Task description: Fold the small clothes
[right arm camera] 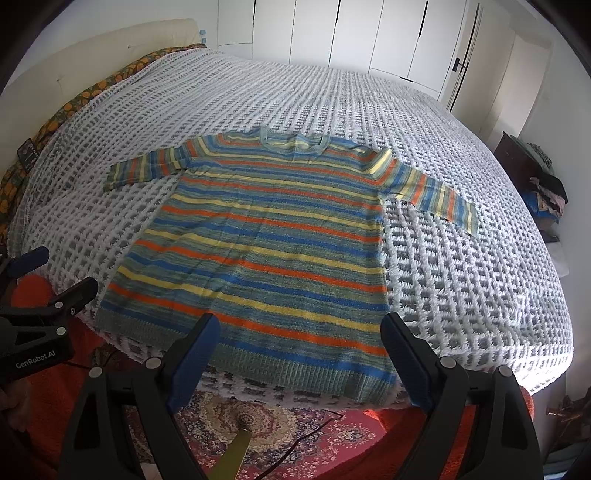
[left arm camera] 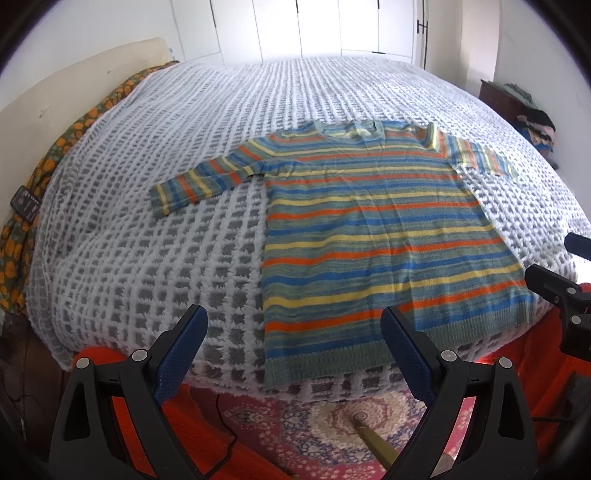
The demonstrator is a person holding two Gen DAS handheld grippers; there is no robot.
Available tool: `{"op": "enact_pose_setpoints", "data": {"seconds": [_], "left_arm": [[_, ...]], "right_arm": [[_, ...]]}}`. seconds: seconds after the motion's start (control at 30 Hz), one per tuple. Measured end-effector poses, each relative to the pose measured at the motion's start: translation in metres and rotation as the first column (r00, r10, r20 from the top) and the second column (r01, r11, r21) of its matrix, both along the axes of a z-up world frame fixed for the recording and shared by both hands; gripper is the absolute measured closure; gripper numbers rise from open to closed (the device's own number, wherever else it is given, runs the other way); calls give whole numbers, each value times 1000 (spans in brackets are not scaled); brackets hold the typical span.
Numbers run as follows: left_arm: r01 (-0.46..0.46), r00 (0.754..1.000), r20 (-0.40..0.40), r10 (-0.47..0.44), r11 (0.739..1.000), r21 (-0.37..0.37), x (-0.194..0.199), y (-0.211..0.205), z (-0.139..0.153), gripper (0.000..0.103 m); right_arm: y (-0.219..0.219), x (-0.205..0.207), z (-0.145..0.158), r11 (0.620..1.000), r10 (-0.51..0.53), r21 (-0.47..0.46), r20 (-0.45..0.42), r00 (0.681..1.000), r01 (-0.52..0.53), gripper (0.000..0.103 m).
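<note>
Blue rubber pads line both claws, nearest the cameras. The left gripper [left arm camera: 293, 345] and right gripper [right arm camera: 299, 350] each stand wide apart and empty, poised above the bed's near edge, probably ready to reach for cloth. Just beyond them, a striped sweater [right arm camera: 258, 240] in orange, yellow, blue and green lies flat and face up on a white-and-grey knitted bedspread [right arm camera: 461, 258], hem closest, both sleeves spread outward, seemingly smoothed for folding. White wardrobe doors [right arm camera: 351, 33] stand farthest back.
</note>
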State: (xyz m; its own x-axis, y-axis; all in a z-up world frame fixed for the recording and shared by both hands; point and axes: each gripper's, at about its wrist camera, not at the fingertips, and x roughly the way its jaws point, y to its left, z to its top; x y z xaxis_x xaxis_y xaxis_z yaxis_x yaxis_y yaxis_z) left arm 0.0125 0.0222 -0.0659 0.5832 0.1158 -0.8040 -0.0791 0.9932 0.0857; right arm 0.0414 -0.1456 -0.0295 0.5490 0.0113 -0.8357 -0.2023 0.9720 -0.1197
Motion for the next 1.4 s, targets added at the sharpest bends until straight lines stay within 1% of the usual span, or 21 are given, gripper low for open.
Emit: {"op": "enact_pose_setpoints", "data": {"seconds": [0.23,0.37,0.4,0.47,0.53,0.57,0.63,0.7,0.77,0.8,0.83,0.9,0.93,0.97,1.0,1.1,1.17,1.23,1.3,1.37,1.4], "left_arm": [[4,1000,-6,-4,1000,6,1,-2,-1,7],[-3,1000,-10,3,1000,4,0,2,-3,7],[-8,1000,-11,8,1000,2,0,3,-4,7],[-20,1000,-22,20,1000,-1,2,6,-6,7],[-28,999,-42,27,1000,-7,4,8,-10,7],[-28,998,-50,28,1000,-9,4,7,-11,7],[-31,998,-59,30,999,-8,6,7,-13,7],[-32,998,-62,32,999,0,8,4,-14,7],[-31,997,-68,32,999,11,11,1,-14,7],[-31,997,-71,32,999,18,12,0,-14,7],[-31,997,-74,32,999,24,13,-2,-15,7],[-30,996,-87,33,999,35,17,-4,-17,7],[-30,995,-93,33,999,40,19,-6,-18,7],[-29,994,-101,33,999,44,22,-7,-19,7],[-27,993,-110,32,999,46,24,-9,-21,7],[-16,990,-137,22,999,50,31,-15,-25,7],[-3,988,-156,12,999,54,33,-20,-28,7],[11,986,-169,1,998,68,34,-24,-30,7],[21,984,-179,-5,996,89,36,-28,-33,7],[26,981,-192,-6,995,100,38,-30,-35,7],[25,980,-198,-5,994,102,39,-31,-37,7]], "right_arm": [[-2,3,-2,1000,2,12,-8,1000,-2,15],[-4,7,-7,999,12,54,-30,999,-10,15],[-7,10,-7,996,15,85,-42,999,-12,15],[-24,20,-9,981,18,195,-75,997,-3,15],[-58,39,-10,947,9,320,-104,995,25,15],[-80,52,-11,930,-14,363,-108,994,53,15],[-137,83,-6,899,-115,416,-81,990,138,15],[-202,118,2,841,-245,488,-43,969,234,15],[-268,153,4,735,-373,599,-35,927,319,15],[-299,170,1,660,-424,666,-52,904,348,15],[-326,184,-8,572,-455,735,-86,887,364,15],[-364,208,-34,399,-494,820,-185,849,411,15],[-375,216,-50,329,-497,841,-232,836,429,15],[-380,224,-65,282,-495,850,-269,826,446,15],[-382,231,-81,257,-488,848,-300,820,463,18],[-386,252,-122,241,-484,816,-368,794,526,25],[-391,263,-145,220,-503,803,-393,770,554,27],[-395,271,-161,177,-531,797,-416,738,578,29],[-397,274,-173,119,-559,807,-427,711,578,29],[-399,281,-179,108,-584,810,-418,696,577,34],[-400,284,-181,110,-599,805,-414,686,582,39]]}}
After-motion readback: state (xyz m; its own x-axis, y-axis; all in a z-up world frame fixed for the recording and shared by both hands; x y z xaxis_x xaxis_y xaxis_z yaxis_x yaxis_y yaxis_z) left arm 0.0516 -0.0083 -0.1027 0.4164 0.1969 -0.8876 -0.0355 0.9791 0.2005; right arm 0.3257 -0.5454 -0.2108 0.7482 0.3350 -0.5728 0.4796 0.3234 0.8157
